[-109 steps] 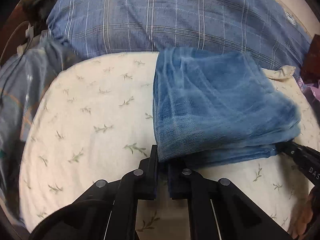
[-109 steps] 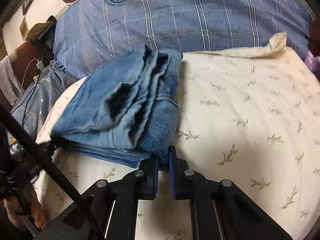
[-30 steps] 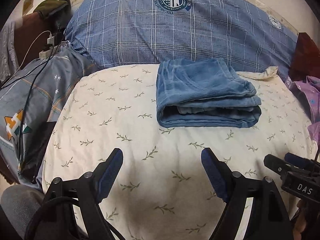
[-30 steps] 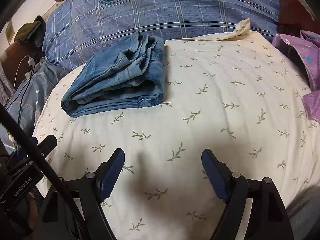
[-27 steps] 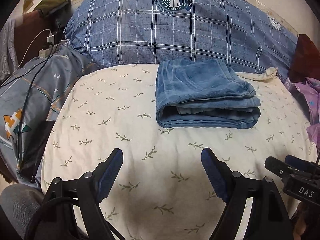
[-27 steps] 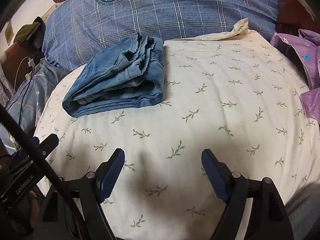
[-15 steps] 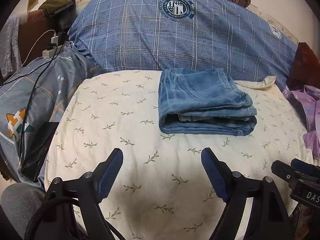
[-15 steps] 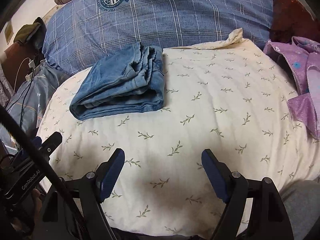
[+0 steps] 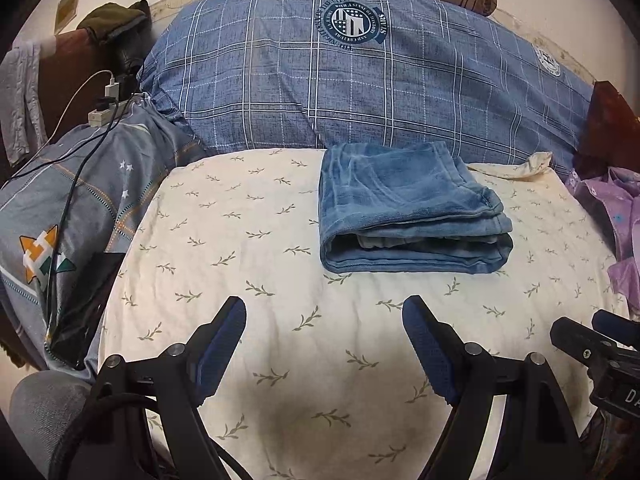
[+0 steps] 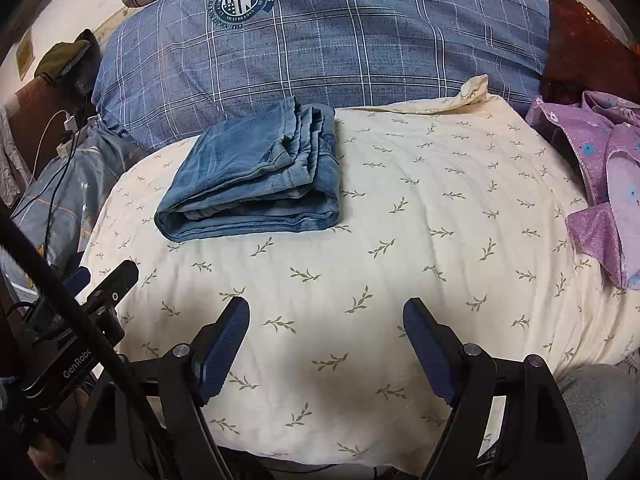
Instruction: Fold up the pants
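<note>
Lying folded on cream cover (image 9: 248, 280), pants (image 9: 404, 208); both tongs wide

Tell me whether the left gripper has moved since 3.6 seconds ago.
Yes. The left gripper, earlier shut on the folded jeans' near edge, now hangs open and pulled back toward the person, with bare leaf-print cushion between its fingertips and the jeans.

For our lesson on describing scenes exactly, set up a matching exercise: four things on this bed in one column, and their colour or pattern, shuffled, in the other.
Things:
1. folded pants
2. cover under the pants
3. big pillow behind
4. garment at the right edge

Looks:
A. cream with small leaf sprigs
B. purple with blue flowers
C. plain blue denim
D. blue plaid with a round crest

Pairs: 1-C, 2-A, 3-D, 4-B
</note>
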A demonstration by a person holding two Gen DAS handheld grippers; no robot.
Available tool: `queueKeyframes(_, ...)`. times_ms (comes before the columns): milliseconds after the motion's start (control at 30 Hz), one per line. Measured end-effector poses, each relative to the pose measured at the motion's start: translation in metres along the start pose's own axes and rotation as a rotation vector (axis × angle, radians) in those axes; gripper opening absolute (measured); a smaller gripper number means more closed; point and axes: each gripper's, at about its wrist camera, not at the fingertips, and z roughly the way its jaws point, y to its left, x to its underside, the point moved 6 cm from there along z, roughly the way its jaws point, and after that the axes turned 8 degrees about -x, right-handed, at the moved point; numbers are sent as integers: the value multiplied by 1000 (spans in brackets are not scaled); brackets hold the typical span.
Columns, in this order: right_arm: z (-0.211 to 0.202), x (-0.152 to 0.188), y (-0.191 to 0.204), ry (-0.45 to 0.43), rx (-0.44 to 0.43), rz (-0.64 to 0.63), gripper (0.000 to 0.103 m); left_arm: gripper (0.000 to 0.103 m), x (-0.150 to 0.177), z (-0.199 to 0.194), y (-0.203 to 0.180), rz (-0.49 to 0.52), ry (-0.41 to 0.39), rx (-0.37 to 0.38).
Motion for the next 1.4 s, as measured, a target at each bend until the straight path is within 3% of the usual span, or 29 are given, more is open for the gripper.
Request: queueKeyframes(1400, 0, -6, -1, -2, 11, -7, 80, 81, 0, -3, -3, 7, -6, 6)
